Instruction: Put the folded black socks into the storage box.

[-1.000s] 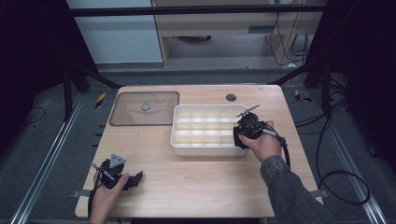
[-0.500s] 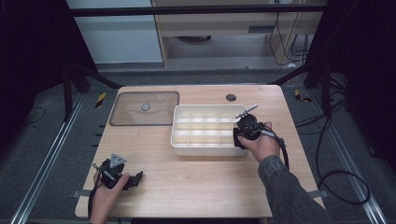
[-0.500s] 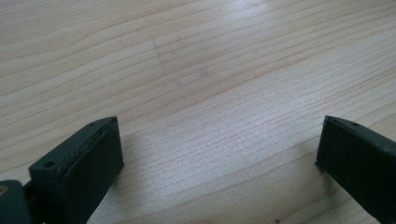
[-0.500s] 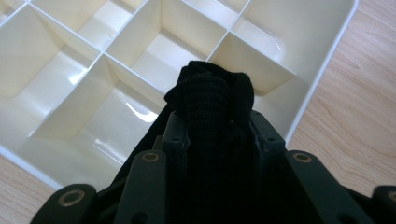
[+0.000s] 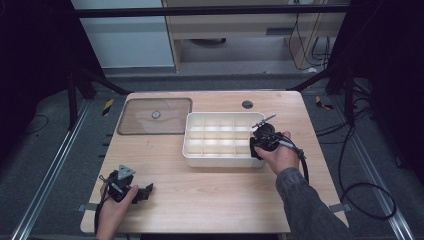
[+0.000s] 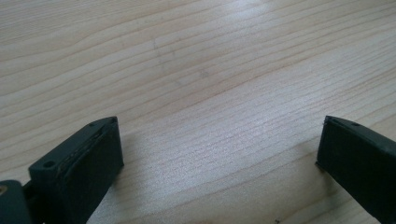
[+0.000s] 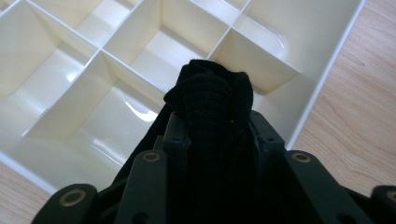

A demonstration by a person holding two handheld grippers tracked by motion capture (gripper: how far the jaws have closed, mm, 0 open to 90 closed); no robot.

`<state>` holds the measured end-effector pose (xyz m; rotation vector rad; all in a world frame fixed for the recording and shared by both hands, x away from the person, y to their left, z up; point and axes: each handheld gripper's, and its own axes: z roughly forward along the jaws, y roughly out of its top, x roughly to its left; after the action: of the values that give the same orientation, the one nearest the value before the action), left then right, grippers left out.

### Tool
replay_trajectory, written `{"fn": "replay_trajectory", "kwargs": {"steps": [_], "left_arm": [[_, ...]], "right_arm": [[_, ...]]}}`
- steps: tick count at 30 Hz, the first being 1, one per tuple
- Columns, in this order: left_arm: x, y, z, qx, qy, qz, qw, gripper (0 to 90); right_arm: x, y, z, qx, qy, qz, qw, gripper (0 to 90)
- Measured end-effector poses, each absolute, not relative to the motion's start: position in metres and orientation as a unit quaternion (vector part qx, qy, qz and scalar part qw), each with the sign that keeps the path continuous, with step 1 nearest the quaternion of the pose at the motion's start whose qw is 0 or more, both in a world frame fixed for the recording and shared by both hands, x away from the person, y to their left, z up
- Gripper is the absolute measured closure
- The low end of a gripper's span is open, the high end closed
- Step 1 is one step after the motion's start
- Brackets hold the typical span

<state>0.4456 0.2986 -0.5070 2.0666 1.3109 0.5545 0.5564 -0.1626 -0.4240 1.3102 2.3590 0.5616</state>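
Lid (image 5: 155, 116) left of tray (image 5: 200, 150); right gripper (image 7: 212, 116) clamps black cloth (image 7: 208, 100).

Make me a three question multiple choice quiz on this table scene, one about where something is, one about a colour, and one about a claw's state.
1. Where does the clear lid lie?
A. left of the tray
B. inside the tray
C. on the floor

2. What colour is the cloth in the right claw?
A. white
B. black
C. red

3. How is the left claw?
A. shut on a cloth
B. shut on the lid
C. open, with nothing in it

Answers: A, the lid lies flat beside the white compartment tray; B, a dark ribbed bundle sits between the jaws; C, bare table shows between its spread jaws.
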Motion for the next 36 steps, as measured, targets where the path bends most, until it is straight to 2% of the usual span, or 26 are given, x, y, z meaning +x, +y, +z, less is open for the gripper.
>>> {"fn": "replay_trajectory", "kwargs": {"steps": [7, 15, 23, 36], "left_arm": [[0.446, 0.299, -0.507, 0.783, 0.497, 0.210, 0.311, 0.0], [0.446, 0.299, -0.507, 0.783, 0.497, 0.210, 0.311, 0.0], [0.445, 0.299, -0.507, 0.783, 0.496, 0.210, 0.311, 0.0], [0.445, 0.298, -0.507, 0.782, 0.497, 0.210, 0.311, 0.0]], "right_arm": [[0.559, -0.165, -0.423, 0.470, 0.838, 0.205, 0.186, 64.9], [0.557, -0.166, -0.419, 0.475, 0.832, 0.217, 0.187, 59.6], [0.550, -0.167, -0.414, 0.471, 0.835, 0.219, 0.185, 46.8], [0.539, -0.167, -0.405, 0.471, 0.833, 0.221, 0.187, 34.9]]}}
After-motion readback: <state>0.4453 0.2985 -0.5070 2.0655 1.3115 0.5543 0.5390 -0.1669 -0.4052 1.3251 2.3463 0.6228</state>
